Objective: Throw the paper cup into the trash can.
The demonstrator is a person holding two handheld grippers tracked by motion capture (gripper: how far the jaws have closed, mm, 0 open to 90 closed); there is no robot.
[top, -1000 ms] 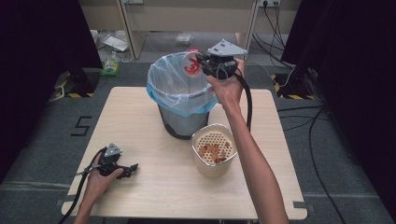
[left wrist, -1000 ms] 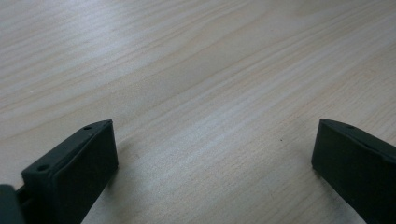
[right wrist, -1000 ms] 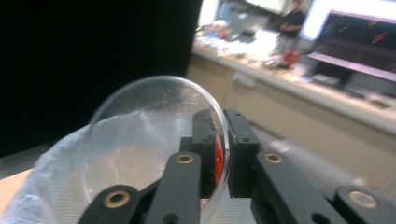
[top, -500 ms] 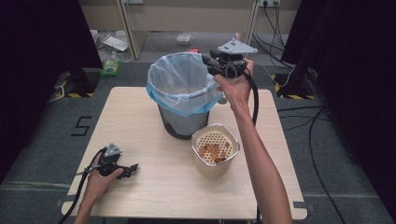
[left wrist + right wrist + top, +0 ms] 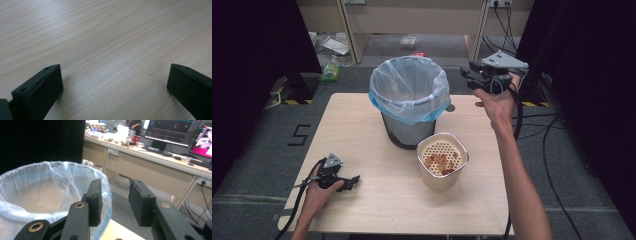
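Observation:
A grey bin (image 5: 398, 131) lined with a clear and blue bag (image 5: 409, 95) stands at the back middle of the wooden table (image 5: 362, 125). In front of it to the right sits a cream tub (image 5: 442, 162) whose perforated insert holds brown scraps. My right gripper (image 5: 467, 76) hovers just right of the bin's rim, pointing left. Its jaws have just been opening, and in the right gripper view my right gripper (image 5: 115, 202) is open and empty beside the bag (image 5: 37, 187). My left gripper (image 5: 352, 180) rests on the table's front left, and the left gripper view shows it (image 5: 115, 82) open wide over bare wood.
Behind the table are a wooden cabinet (image 5: 422, 15), litter on the floor (image 5: 332, 70) and cables (image 5: 507, 15). A black and yellow strip (image 5: 297, 101) lies on the floor at left. A long desk with monitors (image 5: 172, 130) shows in the right gripper view.
A second ago my right gripper held a red thing over the bin. Now its jaws are apart and empty, and it has moved right, off the bin. The left hand has not moved.

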